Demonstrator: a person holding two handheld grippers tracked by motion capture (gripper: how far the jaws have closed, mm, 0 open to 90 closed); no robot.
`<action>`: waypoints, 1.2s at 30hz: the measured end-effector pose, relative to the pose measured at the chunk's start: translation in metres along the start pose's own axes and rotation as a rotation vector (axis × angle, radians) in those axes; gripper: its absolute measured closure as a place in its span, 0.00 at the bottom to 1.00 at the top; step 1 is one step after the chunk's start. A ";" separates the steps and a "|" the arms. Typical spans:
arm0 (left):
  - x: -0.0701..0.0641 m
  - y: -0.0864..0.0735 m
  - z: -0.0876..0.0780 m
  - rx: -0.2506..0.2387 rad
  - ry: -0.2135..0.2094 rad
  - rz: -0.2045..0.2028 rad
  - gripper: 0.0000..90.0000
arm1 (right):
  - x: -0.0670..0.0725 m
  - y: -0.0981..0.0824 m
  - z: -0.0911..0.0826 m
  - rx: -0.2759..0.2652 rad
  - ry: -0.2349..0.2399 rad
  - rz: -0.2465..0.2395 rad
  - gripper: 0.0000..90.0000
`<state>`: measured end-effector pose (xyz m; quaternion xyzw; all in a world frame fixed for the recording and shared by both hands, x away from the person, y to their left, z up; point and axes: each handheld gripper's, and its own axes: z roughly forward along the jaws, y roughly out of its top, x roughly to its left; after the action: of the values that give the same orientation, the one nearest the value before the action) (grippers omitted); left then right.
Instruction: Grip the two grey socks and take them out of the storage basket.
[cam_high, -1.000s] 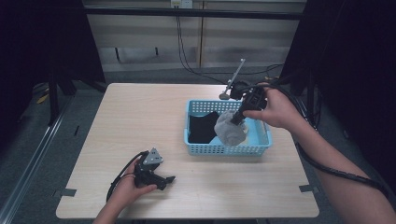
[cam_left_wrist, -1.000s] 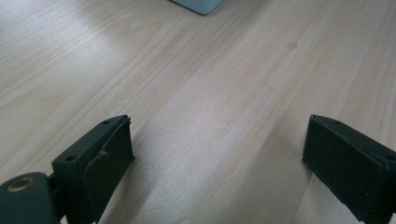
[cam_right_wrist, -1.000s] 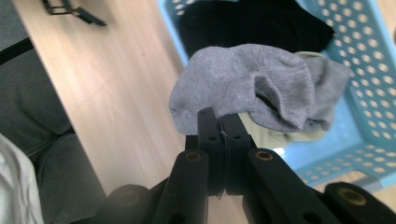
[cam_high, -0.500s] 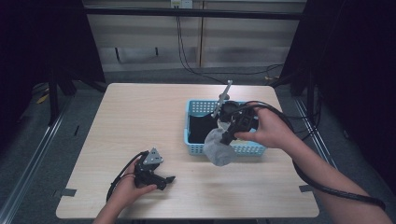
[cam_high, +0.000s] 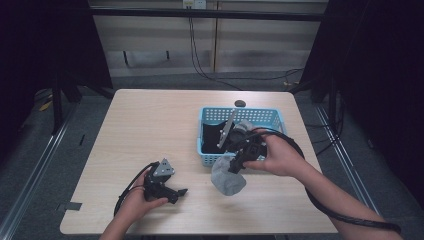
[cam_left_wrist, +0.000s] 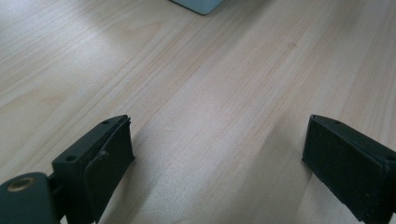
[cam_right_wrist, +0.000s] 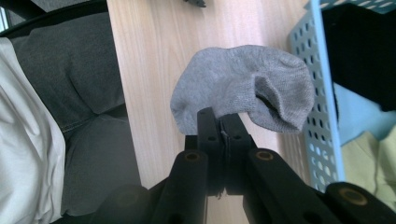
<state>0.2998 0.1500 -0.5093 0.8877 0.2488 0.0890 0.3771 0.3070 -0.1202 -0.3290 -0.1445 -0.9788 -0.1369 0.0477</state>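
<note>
Right gripper (cam_right_wrist: 219, 122) clamped on sock (cam_right_wrist: 243, 86) edge, just outside basket (cam_high: 276, 117) front rim. Thin pinch; sock may slip. Left gripper (cam_left_wrist: 217, 156) wide open, empty, near table (cam_high: 150, 125) front edge.

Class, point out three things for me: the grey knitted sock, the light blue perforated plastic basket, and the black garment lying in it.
Grey knitted sock (cam_right_wrist: 243, 84), right gripper view, middle of the fabric.
Light blue perforated plastic basket (cam_high: 243, 114), high view, far wall.
Black garment (cam_high: 210, 137), high view, left part inside the basket.

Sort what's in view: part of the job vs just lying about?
In the job:
- grey sock, gripped by the right claw
- blue basket
- black clothes in the basket

Lying about:
- left claw, open, idle on the table
- floor cables
</note>
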 end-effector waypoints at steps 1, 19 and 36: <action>0.000 0.000 0.000 0.000 0.000 0.000 0.09 | 0.002 0.001 0.004 0.001 0.006 -0.003 0.99; 0.000 0.000 0.000 0.000 -0.001 -0.001 0.09 | 0.009 0.009 0.050 0.047 0.059 -0.039 0.98; 0.000 0.000 0.000 -0.001 0.000 0.001 0.09 | 0.002 0.007 0.065 0.080 0.045 -0.019 0.79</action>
<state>0.2999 0.1500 -0.5093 0.8877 0.2483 0.0891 0.3774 0.3032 -0.0952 -0.3891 -0.1300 -0.9835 -0.1016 0.0742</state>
